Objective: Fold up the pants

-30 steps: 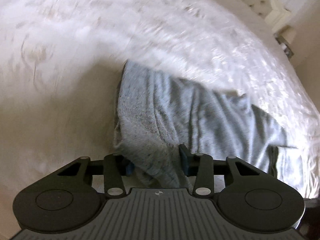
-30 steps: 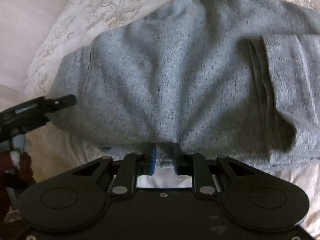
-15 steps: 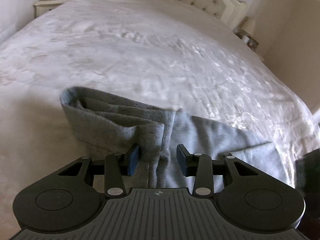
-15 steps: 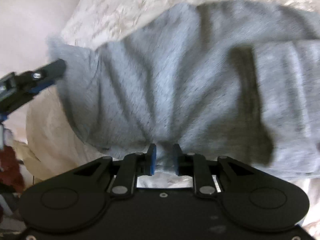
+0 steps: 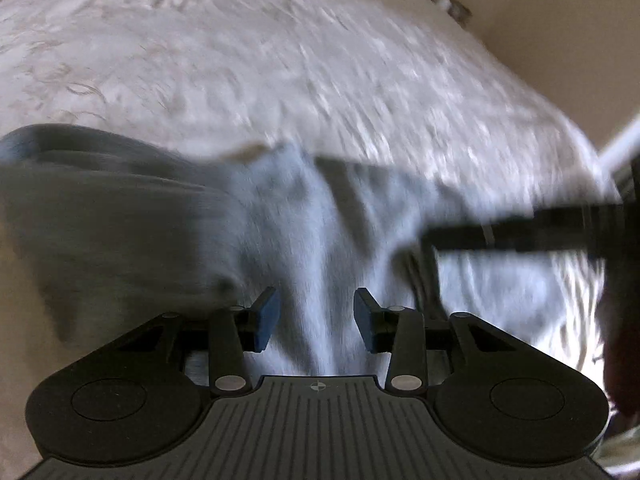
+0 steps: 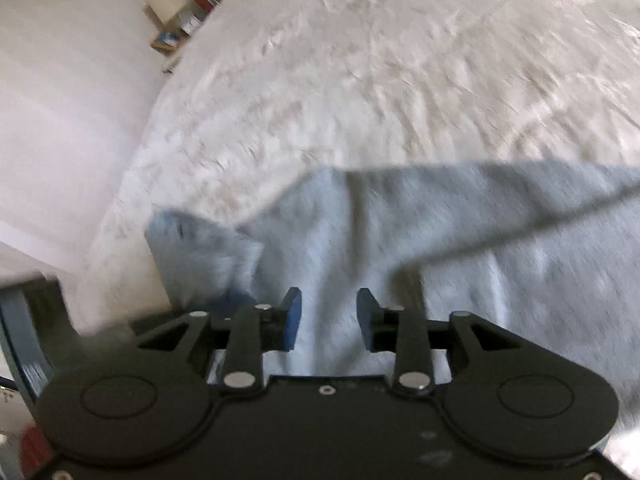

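Observation:
The grey pants (image 5: 280,216) lie folded on the white bedspread (image 5: 280,60). In the left wrist view my left gripper (image 5: 316,314) is open, its blue pads apart over the cloth. The right gripper's dark body (image 5: 540,228) shows blurred at the right. In the right wrist view the pants (image 6: 460,240) fill the lower right, with a folded corner (image 6: 200,248) at the left. My right gripper (image 6: 329,318) is open over the grey cloth, gripping nothing. Both views are motion-blurred.
The bedspread (image 6: 400,80) stretches away behind the pants. A nightstand with small items (image 6: 180,28) stands beyond the bed's left edge by a white wall. A beige wall (image 5: 560,20) runs along the bed's right side.
Both grippers have opened and let go of the pants. The pants have dropped onto the bed. Both cameras have swung up, showing more bed.

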Motion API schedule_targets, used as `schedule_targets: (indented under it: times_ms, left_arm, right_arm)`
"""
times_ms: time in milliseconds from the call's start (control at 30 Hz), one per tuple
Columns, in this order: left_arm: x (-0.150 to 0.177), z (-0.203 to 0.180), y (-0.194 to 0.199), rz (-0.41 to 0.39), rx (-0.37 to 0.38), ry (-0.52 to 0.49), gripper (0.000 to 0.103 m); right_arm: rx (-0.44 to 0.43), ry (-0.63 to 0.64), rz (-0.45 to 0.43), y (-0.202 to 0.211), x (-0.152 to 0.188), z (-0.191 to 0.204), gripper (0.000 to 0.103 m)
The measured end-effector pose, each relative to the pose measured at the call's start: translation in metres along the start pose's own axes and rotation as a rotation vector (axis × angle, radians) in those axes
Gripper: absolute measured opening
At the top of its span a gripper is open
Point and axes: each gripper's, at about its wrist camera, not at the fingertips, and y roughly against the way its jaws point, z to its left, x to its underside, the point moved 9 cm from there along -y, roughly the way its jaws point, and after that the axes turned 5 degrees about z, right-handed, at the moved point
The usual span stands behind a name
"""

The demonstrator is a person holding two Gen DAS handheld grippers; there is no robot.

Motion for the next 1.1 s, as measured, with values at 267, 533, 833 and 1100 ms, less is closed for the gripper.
schedule_targets:
  times_ms: [267, 533, 833, 1100]
  left_arm:
    - [0.029, 0.003, 0.044, -0.040, 0.060, -0.014, 0.040]
    - [0.094, 0.069, 0.103, -0.085, 0.004, 0.251, 0.040]
    - [0.096, 0.160, 0.127, -0.214, -0.072, 0.608, 0.073]
    - [0.051, 0.199, 0.109, -0.193, -0.098, 0.532, 0.079]
  right_arm:
    - [-0.042, 0.084, 0.026, -0.045, -0.043, 0.056, 0.041]
    - [-0.041, 0.325, 0.100, -0.063, -0.010, 0.123, 0.042]
    - [-0.037, 0.240, 0.185, -0.074, 0.029, 0.116, 0.043]
    - [0.000, 0.166, 0.162, -0.051, 0.044, 0.096, 0.043]
